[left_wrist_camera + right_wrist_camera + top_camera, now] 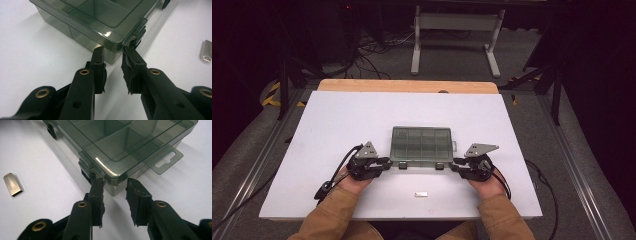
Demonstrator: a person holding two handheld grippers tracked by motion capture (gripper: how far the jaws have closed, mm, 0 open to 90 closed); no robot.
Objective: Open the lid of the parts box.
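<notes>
A smoky transparent compartment box (422, 145) lies lid-closed on the white table (337, 120), its two latches facing the person. My left gripper (388, 162) is at the box's near left corner. In the left gripper view, the gripper (113, 50) has its tips pressed on either side of that corner of the box (100, 15), just beside a latch (138, 33). My right gripper (454, 167) is at the near right corner. In the right gripper view, the gripper (115, 182) clamps that corner of the box (125, 142), below the hang tab (163, 160).
A small silver metal USB-like stick (421, 194) lies on the table in front of the box, between the hands; it is seen as the stick (207, 51) and the stick (12, 184) too. Cables trail from both grippers. A white stand (457, 22) is beyond the table.
</notes>
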